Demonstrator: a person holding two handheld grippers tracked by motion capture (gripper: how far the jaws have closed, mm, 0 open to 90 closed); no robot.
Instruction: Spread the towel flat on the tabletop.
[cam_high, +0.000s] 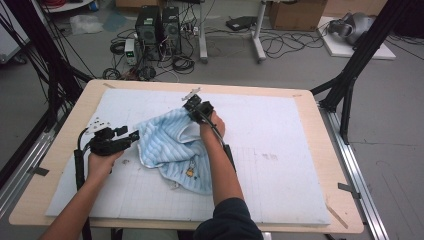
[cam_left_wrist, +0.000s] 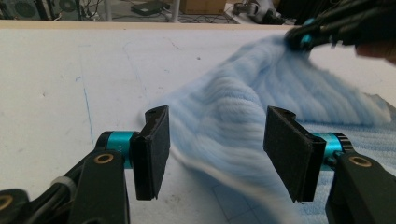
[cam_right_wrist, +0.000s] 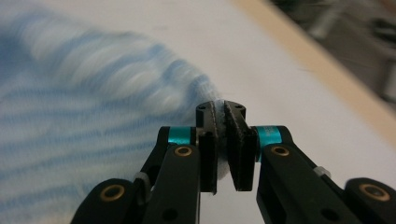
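The right gripper (cam_right_wrist: 223, 140) is pinching a fold of the light blue striped cloth (cam_right_wrist: 93, 121) between its two black pads, which are standing almost together with only a thin sliver of pale fabric wedged in the gap. Seen from its own camera, the cloth is streaming away to the left of the jaws in a blur, so I cannot tell how much of the edge is caught, though it looks like a corner. From the high view the right gripper (cam_high: 195, 106) is sitting at the far end of the cloth (cam_high: 172, 145), lifting that end off the surface while the person's right hand (cam_high: 212, 127) is gripping the handle behind it.

The left gripper (cam_left_wrist: 215, 149) is standing with its jaws spread wide, one pad to either side of a raised hump of the cloth (cam_left_wrist: 243, 98), and neither pad is touching the fabric as far as its own view shows. In the high view the left gripper (cam_high: 127, 135) is pointing toward the near-left edge of the cloth, just beside it, with the left hand (cam_high: 102, 162) wrapped around its body.

The cloth is lying crumpled near the middle of the white mat (cam_high: 280, 165), its lower part sagging toward the person and a small yellowish tag (cam_high: 190, 172) showing on it. The mat is covering most of the wooden table (cam_high: 330, 130), and cables and computer cases (cam_high: 157, 27) are sitting on the floor beyond
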